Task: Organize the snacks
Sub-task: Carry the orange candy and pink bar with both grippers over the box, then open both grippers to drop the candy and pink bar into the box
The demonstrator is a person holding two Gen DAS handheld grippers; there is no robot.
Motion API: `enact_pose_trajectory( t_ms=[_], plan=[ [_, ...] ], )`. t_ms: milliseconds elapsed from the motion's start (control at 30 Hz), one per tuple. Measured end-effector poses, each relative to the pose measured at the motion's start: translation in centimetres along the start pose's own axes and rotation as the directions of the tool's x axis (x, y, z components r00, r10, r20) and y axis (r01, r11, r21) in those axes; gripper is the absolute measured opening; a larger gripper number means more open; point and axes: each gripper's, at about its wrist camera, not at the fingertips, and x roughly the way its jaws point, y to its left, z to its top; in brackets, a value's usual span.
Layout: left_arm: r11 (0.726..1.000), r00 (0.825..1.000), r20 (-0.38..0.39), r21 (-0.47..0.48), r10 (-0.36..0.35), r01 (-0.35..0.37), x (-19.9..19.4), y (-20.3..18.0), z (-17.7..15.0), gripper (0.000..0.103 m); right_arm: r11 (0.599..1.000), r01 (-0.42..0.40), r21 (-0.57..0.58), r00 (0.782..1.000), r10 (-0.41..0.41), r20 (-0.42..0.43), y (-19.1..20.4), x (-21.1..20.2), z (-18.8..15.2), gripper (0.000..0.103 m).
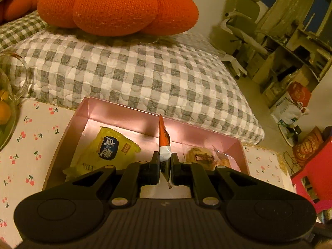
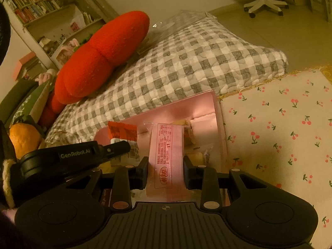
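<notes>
- The left gripper (image 1: 165,167) has its jaws pinched tight on a thin orange-and-white sachet (image 1: 164,141), which stands edge-on and upright between the pads, its orange end pointing up over the pink box (image 1: 128,120).
- The right gripper (image 2: 166,173) is clamped on a clear wrapped snack with red print (image 2: 166,149); the pads press on its two long sides and the packet reaches forward over the same box (image 2: 215,112).
- In the right wrist view the left gripper (image 2: 126,145) comes in from the left, just beside the right one, with the orange sachet (image 2: 122,131) at its tip.
- Inside the box lie a yellow packet with a dark blue label (image 1: 108,149) on the left and a clear-wrapped pastry (image 1: 209,157) on the right, apart from each other.
- The box sits on a white cloth printed with cherries (image 1: 31,137), its far wall close to a grey-and-white checked quilt (image 1: 134,72).
- A glass bowl holding orange fruit (image 1: 12,95) stands on the cloth to the left of the box.
- An orange knitted pumpkin cushion (image 1: 116,6) rests on the quilt.
- Farther off are a white swivel chair (image 2: 265,4) on the floor and bookshelves (image 2: 35,6) against the wall.
</notes>
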Motion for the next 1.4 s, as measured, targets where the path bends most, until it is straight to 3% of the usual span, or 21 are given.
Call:
enact_pose_trajectory(
  t_ms=[133, 333, 433, 567, 1067, 1400],
  plan=[
    [1.000, 1.000, 0.002, 0.010, 0.012, -0.012, 0.2, 0.0, 0.0, 0.011, 1.000, 0.009, -0.001, 1.000, -0.009, 0.000, -0.1, 0.1, -0.1, 0.032],
    [0.999, 1.000, 0.011, 0.024, 0.028, -0.029, -0.3, -0.1, -0.3, 0.024, 1.000, -0.008, 0.016, 1.000, 0.008, 0.007, 0.1, -0.3, 0.1, 0.037],
    [0.999, 1.000, 0.013, 0.023, 0.029, -0.029, -0.8, -0.1, -0.3, 0.024, 1.000, -0.007, 0.012, 1.000, 0.007, 0.008, 0.3, -0.7, 0.1, 0.045],
    [0.999, 0.999, 0.005, 0.028, 0.032, -0.032, -1.6, -0.1, -0.2, 0.030, 1.000, 0.011, -0.007, 1.000, -0.011, 0.004, 0.9, -1.3, 0.1, 0.047],
    [0.999, 1.000, 0.016, 0.043, 0.022, -0.023, -6.3, 0.0, -1.2, 0.048, 0.998, 0.048, -0.040, 0.998, -0.046, 0.036, 3.2, -6.5, 0.2, 0.068],
    [0.997, 0.999, 0.008, 0.066, 0.036, -0.036, -8.8, -0.3, -3.1, 0.061, 0.994, 0.065, -0.089, 0.997, -0.061, 0.043, 4.9, -9.7, -1.3, 0.075]
  ],
)
